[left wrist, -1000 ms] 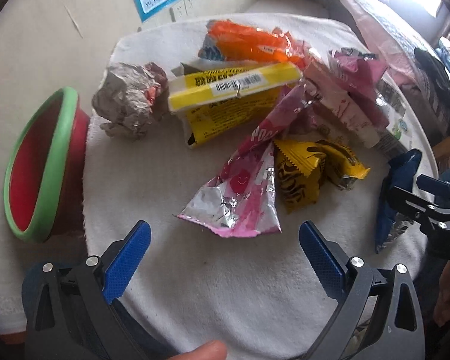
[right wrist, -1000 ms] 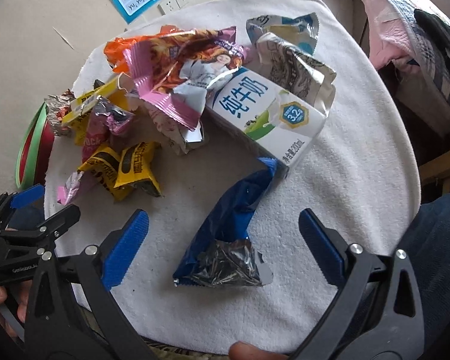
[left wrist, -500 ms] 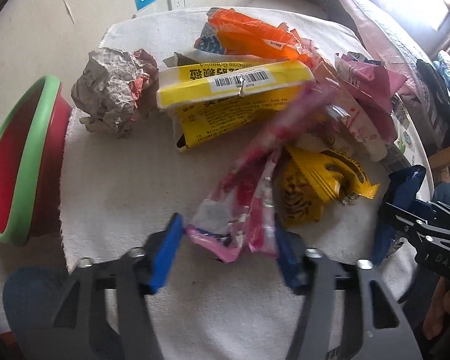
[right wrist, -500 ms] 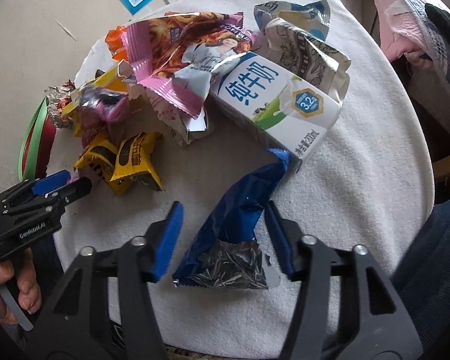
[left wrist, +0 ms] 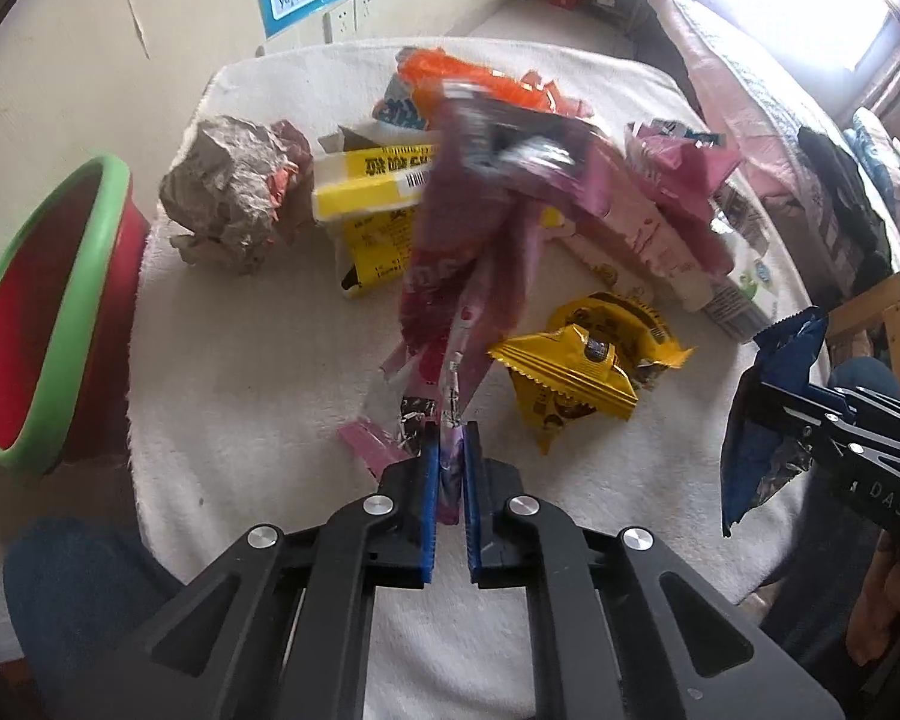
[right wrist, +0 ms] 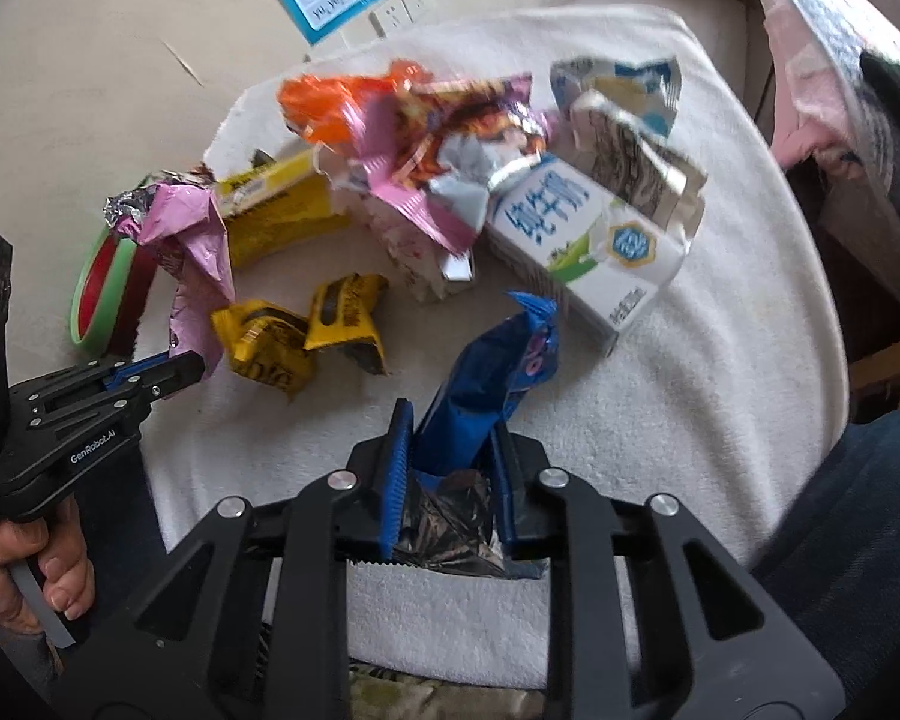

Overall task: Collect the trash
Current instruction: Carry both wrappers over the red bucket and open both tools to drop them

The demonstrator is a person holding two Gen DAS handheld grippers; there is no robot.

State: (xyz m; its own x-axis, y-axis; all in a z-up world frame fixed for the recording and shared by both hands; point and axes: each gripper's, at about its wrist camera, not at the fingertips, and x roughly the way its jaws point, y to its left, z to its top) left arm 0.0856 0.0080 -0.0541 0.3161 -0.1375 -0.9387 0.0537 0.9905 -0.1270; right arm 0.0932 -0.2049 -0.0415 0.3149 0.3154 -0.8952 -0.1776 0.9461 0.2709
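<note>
In the left wrist view, the pink wrapper [left wrist: 468, 276] rises from the lower middle of the frame toward the upper centre, its bottom end pinched between the blue pads of the left gripper [left wrist: 450, 468]. Those jaws have just been closing and now stand almost together, with only the thin foil of the wrapper between them. The wrapper's upper part is blurred and hangs in front of the yellow box [left wrist: 378, 192].

In the right wrist view, the blue wrapper [right wrist: 486, 384] stands up from the lower centre of the frame, its silver-lined open end squeezed between the pads of the right gripper [right wrist: 450, 474]. These jaws have also just been closing; they stand narrow, held a little apart by the crumpled wrapper they grip. The same blue wrapper shows at the right edge of the left wrist view, hanging from the other tool.

The rest of the litter lies on the white-towelled table [right wrist: 720, 360]: two yellow wrappers [left wrist: 582, 372] just right of the pink one, a crumpled foil ball [left wrist: 234, 204] at the upper left, an orange packet [left wrist: 474, 84] at the top, and a milk carton [right wrist: 582, 240] right of centre in the right wrist view. A red bowl with a green rim [left wrist: 48, 312] sits at the left edge, beside the table.
</note>
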